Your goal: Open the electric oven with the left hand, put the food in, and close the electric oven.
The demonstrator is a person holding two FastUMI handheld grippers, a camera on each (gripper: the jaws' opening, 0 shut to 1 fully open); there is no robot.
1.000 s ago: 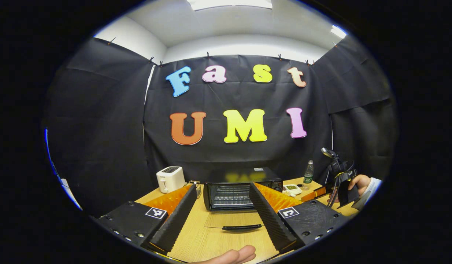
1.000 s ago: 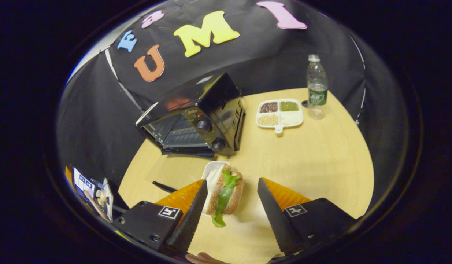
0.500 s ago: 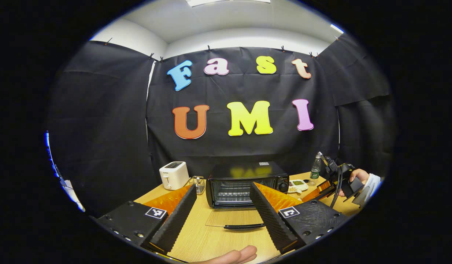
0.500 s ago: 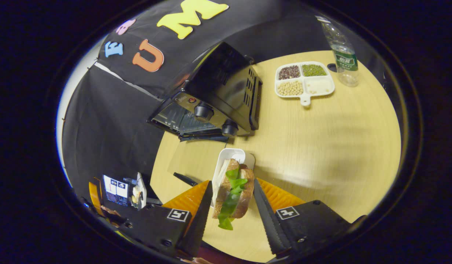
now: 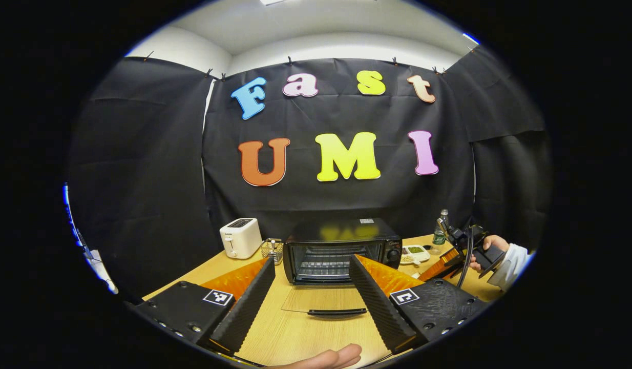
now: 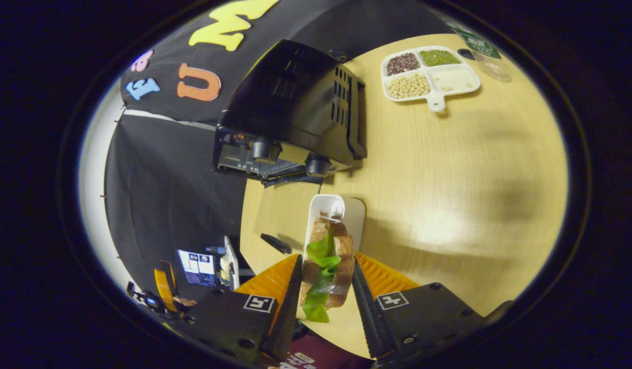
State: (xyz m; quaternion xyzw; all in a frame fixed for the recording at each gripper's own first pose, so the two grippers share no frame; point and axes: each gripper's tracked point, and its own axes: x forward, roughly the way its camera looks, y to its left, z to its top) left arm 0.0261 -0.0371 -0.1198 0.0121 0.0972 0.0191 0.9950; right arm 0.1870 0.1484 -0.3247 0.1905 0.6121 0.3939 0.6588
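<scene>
The black electric oven stands mid-table with its glass door folded flat and the handle nearest me. My left gripper hovers open in front of the door, holding nothing. In the right gripper view the oven is seen from above and to its right. A sandwich with green lettuce is upright between the fingers of my right gripper, which is shut on it. It sits at the near end of a white tray. A hand in a white sleeve holds that right gripper.
A white toaster and a small wire holder sit left of the oven. Right of it lie a white divided dish of beans and a water bottle. The wooden table has bare room to the right.
My right gripper has closed from wide open onto the sandwich and tilted to look more steeply down. The left gripper has drawn back slightly from the oven; the door stays open.
</scene>
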